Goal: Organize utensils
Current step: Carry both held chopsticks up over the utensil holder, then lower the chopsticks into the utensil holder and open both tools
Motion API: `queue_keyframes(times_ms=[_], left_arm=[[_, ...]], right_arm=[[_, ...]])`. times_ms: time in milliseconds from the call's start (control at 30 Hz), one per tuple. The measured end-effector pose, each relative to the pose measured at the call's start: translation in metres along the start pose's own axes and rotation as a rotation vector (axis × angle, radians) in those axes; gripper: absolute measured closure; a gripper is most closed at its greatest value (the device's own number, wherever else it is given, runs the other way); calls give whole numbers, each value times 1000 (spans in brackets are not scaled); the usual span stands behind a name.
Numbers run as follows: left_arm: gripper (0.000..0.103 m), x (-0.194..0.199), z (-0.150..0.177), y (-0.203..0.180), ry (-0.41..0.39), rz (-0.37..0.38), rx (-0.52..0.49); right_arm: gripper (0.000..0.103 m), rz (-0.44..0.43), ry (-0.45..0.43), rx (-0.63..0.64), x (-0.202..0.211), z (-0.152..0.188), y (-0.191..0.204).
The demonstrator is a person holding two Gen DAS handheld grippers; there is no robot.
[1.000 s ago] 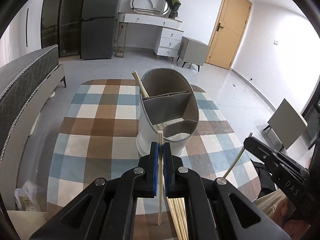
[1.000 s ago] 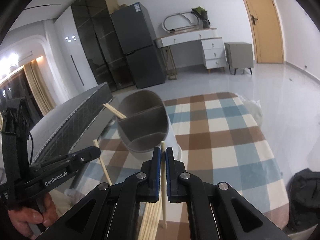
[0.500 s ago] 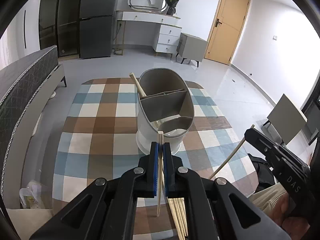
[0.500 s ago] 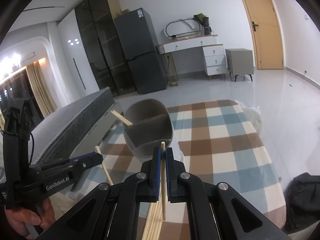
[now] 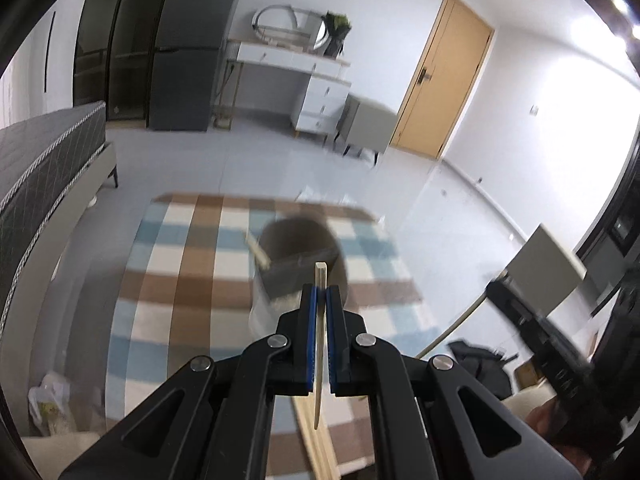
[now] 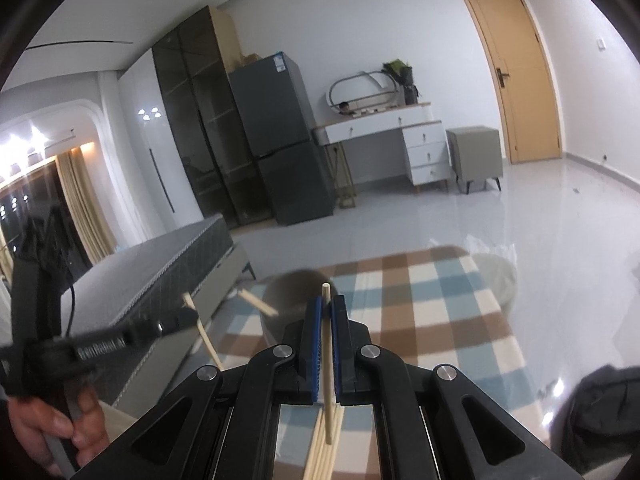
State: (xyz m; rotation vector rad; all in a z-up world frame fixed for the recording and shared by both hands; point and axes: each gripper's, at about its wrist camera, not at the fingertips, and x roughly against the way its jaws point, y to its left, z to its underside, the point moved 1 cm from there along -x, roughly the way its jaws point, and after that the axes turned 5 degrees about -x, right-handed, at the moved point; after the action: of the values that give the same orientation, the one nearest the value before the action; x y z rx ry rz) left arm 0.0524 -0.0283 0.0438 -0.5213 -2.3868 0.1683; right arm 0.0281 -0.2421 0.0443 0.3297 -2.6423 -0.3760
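Wooden chopstick point(image 5: 320, 320) upright between left claw point(image 5: 319, 300) pads

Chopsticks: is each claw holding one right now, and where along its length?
Yes. The left claw pinches a chopstick just below its upper end; the right claw pinches another chopstick likewise, long ends hanging below.

Left hand-held gripper point(image 5: 319, 300) clamping upright chopstick point(image 5: 320, 320), blurred grey utensil holder point(image 5: 298, 256) beyond, checkered tablecloth point(image 5: 176, 280)
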Motion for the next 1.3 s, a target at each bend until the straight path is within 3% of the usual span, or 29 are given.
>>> queue_keyframes(times_ms=[367,600,833,1033,1300], left_arm=[[103,11,-89,4,-166,35,25],[103,-3,-117,22,-222,10,39],[103,-31,-120,44,-228,-6,58],[103,-58,-107,56,-182,11,81],[103,-72,-90,62,-159,27,80]], right_arm=[[99,-49,-73,50,-25,-79,27],[99,-77,-98,99,-55,-109,44],[99,-86,-63,113,-92,-108,46],[99,-96,-27,118,-114,-96,40],[99,-88,4,240,-127,-72,51]])
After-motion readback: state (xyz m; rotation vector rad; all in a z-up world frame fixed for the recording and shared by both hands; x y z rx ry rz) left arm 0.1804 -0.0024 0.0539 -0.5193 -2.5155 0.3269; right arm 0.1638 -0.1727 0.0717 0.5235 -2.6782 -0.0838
